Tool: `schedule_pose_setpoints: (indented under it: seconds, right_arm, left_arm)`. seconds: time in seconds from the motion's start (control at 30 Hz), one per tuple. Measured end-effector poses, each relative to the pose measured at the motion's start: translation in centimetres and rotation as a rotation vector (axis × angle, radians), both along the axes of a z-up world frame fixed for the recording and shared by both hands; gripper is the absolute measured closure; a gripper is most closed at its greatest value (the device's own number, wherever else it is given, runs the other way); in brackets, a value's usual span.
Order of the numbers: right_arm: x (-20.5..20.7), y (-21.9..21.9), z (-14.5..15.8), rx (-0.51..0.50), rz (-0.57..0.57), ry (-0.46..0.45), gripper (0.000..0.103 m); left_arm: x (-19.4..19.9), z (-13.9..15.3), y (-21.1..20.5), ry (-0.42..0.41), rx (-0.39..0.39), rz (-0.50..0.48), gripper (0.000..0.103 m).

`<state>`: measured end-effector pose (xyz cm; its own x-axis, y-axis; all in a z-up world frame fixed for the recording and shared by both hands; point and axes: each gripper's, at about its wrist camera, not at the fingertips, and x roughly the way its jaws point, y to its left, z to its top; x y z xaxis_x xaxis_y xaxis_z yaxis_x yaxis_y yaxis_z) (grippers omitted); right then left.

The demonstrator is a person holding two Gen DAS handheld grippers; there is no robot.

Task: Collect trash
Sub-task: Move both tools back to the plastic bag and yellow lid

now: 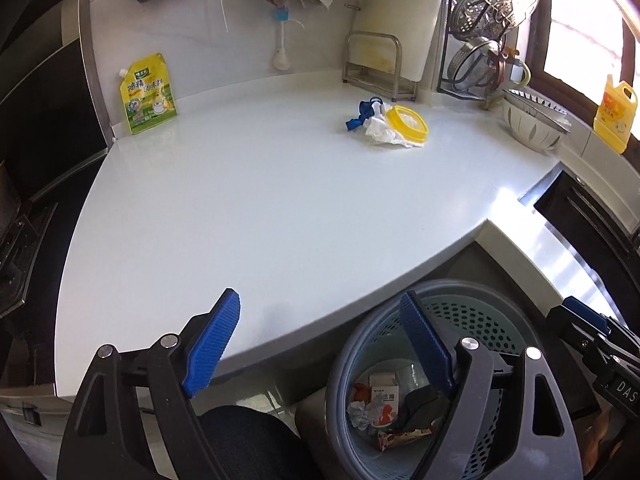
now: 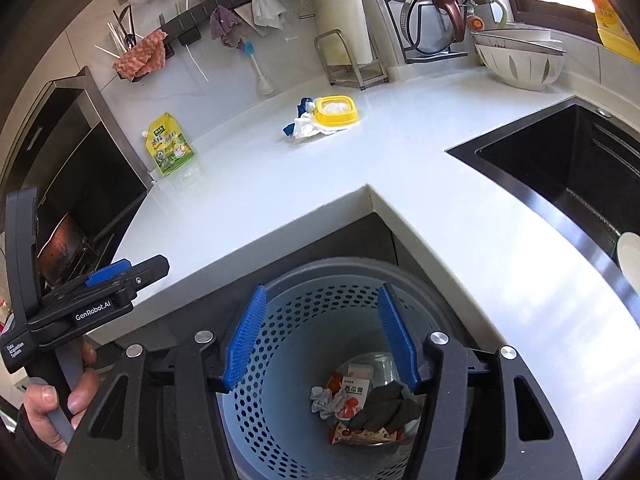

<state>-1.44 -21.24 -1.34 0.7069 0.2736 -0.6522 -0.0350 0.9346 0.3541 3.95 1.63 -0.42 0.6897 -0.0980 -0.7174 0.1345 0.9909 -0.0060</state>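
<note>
The perforated waste bin (image 2: 320,360) stands below the white countertop (image 2: 280,184) edge, holding wrappers, crumpled paper (image 2: 325,399) and a dark glove (image 2: 380,408). Directly above the bin I hold my right gripper (image 2: 320,340), jaws apart, empty. Over the bin's left rim, my left gripper (image 1: 320,344) gapes, empty. Beyond the bin, mid-counter, lies a yellow lid (image 1: 406,121) on tissue.
</note>
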Motion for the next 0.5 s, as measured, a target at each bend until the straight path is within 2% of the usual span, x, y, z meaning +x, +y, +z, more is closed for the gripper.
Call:
schedule_pose_setpoints:
  seconds: [0.2, 0.5]
  right_arm:
    - [3.8, -1.0, 2.0, -0.021, 0.007, -0.033, 0.042]
    - [11.1, -1.9, 3.1, -0.061, 0.037, -0.048, 0.04]
  left_arm:
    - [3.8, 2.2, -1.2, -0.053, 0.0, 0.004, 0.018]
    - [10.7, 4.2, -2.4, -0.108, 0.002, 0.001, 0.017]
